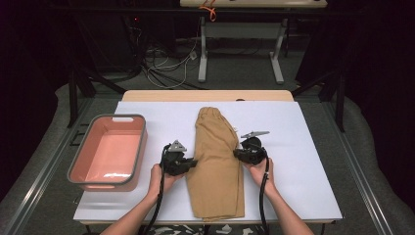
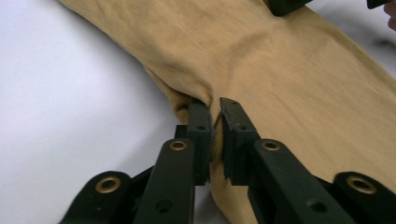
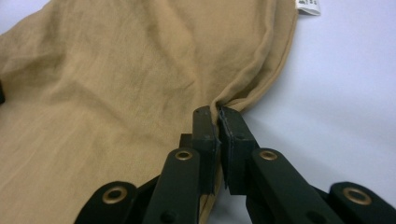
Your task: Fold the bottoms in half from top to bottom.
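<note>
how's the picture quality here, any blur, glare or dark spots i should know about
High view: soft overall, the room beyond the table nearly black, a glare patch in the pink bin. Left gripper view: the tan trousers sharp at the left gripper, jaw bases blurred. Right gripper view: fabric crisp at the right gripper, the white sheet washed out.

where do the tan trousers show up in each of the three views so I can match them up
High view: the tan trousers lie folded lengthwise at the table's middle, between the two tools.
Left gripper view: they fill the upper right, their edge pinched in the left tool.
Right gripper view: they fill the left, their edge pinched in the right tool.
Shared landmark: the white table cover under the cloth.
</note>
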The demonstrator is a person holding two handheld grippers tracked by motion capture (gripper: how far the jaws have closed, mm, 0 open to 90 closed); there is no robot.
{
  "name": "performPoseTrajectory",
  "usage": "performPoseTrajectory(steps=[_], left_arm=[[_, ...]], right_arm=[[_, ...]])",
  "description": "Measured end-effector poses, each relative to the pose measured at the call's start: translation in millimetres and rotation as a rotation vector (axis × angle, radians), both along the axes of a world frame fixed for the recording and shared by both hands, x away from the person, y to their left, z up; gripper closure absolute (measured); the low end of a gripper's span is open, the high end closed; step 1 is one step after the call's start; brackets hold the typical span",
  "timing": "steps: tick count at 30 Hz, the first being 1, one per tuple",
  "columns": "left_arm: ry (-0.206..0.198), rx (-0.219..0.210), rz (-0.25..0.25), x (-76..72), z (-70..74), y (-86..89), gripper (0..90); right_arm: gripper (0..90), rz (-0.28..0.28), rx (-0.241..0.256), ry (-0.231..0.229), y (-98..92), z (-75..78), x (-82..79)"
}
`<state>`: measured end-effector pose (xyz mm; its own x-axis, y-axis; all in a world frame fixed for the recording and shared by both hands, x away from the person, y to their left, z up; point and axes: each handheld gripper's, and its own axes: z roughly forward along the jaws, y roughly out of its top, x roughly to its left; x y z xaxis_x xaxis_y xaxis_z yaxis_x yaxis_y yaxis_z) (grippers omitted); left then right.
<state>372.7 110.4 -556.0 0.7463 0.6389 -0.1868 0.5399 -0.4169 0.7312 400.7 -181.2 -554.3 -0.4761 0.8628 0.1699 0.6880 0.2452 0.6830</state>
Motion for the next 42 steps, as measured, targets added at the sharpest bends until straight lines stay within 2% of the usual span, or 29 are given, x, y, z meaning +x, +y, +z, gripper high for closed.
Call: performPoseTrajectory(steps=[1,3,4,7,8,9,11,14,16,19,20,23,25,28,31,32,34,38,42], left_arm=[[0.006,-0.009,0.006,-1.1,-0.2,-0.8,78.0],[-0.015,-0.002,-0.009,-1.3,0.6,-0.3,70.6],[-0.020,-0.005,-0.008,-2.3,1.4,-0.6,64.6],[-0.057,0.020,-0.007,-4.2,5.1,-2.4,47.8],[-0.056,0.009,-0.003,-5.7,5.5,-4.0,43.2],[-0.074,0.019,-0.009,-6.1,6.6,-4.3,39.1],[-0.083,0.017,-0.004,-8.0,7.3,-6.9,32.9],[-0.101,0.012,-0.013,-8.0,7.6,-8.7,28.4],[-0.095,0.016,-0.028,-7.6,7.6,-9.7,24.5],[-0.109,0.019,-0.033,-6.4,7.1,-12.3,18.3],[-0.100,0.019,-0.040,-6.3,7.5,-12.7,16.9],[-0.109,0.019,-0.042,-6.3,8.3,-14.4,16.0],[-0.107,0.021,-0.051,-6.7,9.2,-14.4,15.7],[-0.111,0.033,-0.063,-6.5,10.7,-15.0,15.9],[-0.096,0.035,-0.069,-7.3,12.2,-16.4,16.0],[-0.107,0.047,-0.080,-6.0,13.1,-16.5,16.1],[-0.094,0.049,-0.082,-5.5,14.0,-17.6,16.6],[-0.086,0.063,-0.097,-5.0,16.1,-20.5,24.4],[-0.087,0.074,-0.114,-3.6,18.0,-23.6,38.5]], right_arm=[[85.4,-0.006,-0.003,0.001,-1.0,0.5,-0.5],[85.3,-0.008,-0.016,-0.003,-2.4,1.5,-0.8],[85.2,-0.010,-0.012,-0.003,-3.0,1.8,-0.9],[84.7,-0.013,-0.022,-0.012,-5.0,2.0,-0.8],[84.2,-0.015,-0.026,-0.006,-5.4,2.1,-1.0],[83.4,-0.013,-0.030,-0.006,-5.3,2.1,-1.2],[80.5,-0.011,-0.041,-0.018,-5.3,2.1,-1.6],[69.0,-0.010,-0.063,-0.037,-7.7,2.3,-2.8],[58.6,0.001,-0.067,-0.038,-10.6,2.6,-3.8],[46.2,0.001,-0.069,-0.041,-13.6,2.9,-3.9],[41.7,0.008,-0.067,-0.050,-14.9,2.9,-3.6],[29.6,0.019,-0.061,-0.057,-17.1,3.8,-3.7],[25.3,0.035,-0.059,-0.056,-17.2,4.1,-3.6],[21.3,0.057,-0.058,-0.058,-15.9,4.1,-2.8],[18.6,0.067,-0.057,-0.054,-15.6,4.9,-1.5],[18.0,0.071,-0.052,-0.054,-15.5,4.9,-0.9],[17.0,0.077,-0.048,-0.056,-15.3,5.0,0.1],[16.0,0.087,-0.041,-0.051,-15.9,7.3,1.3],[15.8,0.099,-0.038,-0.050,-15.7,9.1,5.6]])
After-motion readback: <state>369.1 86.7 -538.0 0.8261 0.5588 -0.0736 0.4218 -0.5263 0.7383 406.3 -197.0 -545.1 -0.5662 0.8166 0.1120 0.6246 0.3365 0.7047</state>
